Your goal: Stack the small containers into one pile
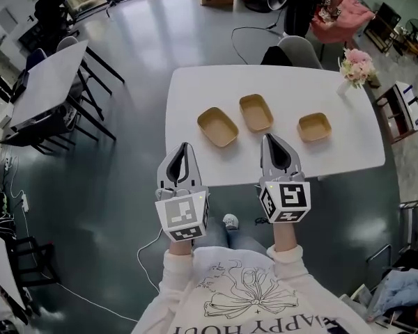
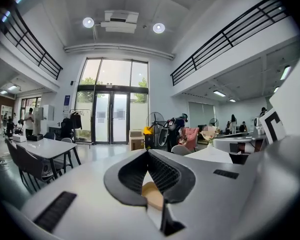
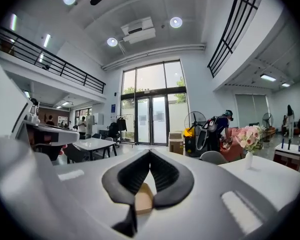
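three containers sit on the white counter (image 1: 195, 89), apart in a loose row and none stacked: left container (image 1: 217, 126), middle container (image 1: 256, 112), right container (image 1: 314, 126). each is a shallow tan tray, rounded-rectangular and matte like pressed paper (the exact material is hard to tell). one vase of pink flowers (image 1: 357, 65) stands near the counter's far right corner.

there are two claws, one per hand. the left claw (image 1: 185, 147) and right claw (image 1: 267, 138) are held side by side at the counter's near edge, pointing roughly level toward the containers and touching none. a marker cube (image 1: 182, 216) sits behind each. both claws are clenched, ribbed black pads (image 2: 162, 176) meeting at the tips with nothing gripped. in each gripper view a tan container shows through the gap under the tips, lying beyond them. cream sleeves (image 1: 285, 256) cover both wrists.
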The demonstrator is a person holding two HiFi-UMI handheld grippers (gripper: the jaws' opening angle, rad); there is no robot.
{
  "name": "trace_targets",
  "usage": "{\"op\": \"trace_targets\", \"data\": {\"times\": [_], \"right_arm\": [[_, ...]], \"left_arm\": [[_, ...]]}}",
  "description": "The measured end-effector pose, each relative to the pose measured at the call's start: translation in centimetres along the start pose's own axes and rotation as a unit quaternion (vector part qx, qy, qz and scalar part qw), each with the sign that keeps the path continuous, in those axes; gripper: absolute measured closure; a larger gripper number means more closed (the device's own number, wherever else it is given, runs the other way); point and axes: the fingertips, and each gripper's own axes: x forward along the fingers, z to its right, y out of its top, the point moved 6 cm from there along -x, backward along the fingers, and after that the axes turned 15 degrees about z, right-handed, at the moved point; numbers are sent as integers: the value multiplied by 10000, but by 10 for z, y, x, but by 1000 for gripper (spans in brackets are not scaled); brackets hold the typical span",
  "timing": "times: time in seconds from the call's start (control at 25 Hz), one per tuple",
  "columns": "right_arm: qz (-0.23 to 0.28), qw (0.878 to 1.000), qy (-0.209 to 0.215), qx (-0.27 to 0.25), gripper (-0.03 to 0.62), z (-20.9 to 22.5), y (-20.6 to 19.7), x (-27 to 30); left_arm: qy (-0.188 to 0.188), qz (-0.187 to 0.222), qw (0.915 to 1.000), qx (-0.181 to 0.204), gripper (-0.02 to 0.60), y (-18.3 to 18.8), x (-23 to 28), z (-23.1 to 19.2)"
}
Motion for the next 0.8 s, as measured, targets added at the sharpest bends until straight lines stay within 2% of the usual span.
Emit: {"op": "trace_targets", "data": {"times": [0.12, 0.2, 0.48, 0.8], "right_arm": [[-84, 9998, 174, 100, 580, 2, -11, 18], [-140, 9993, 302, 151, 516, 4, -17, 30], [-432, 9976, 506, 196, 507, 14, -45, 70], [-869, 9938, 680, 161, 487, 12, -79, 120]], "left_arm": [[118, -92, 9999, 14, 575, -5, 15, -4], [170, -178, 9997, 17, 574, -13, 24, -6], [221, -416, 9989, -33, 575, -34, 63, -11], [212, -703, 9972, -135, 575, -58, 109, -37]]}}
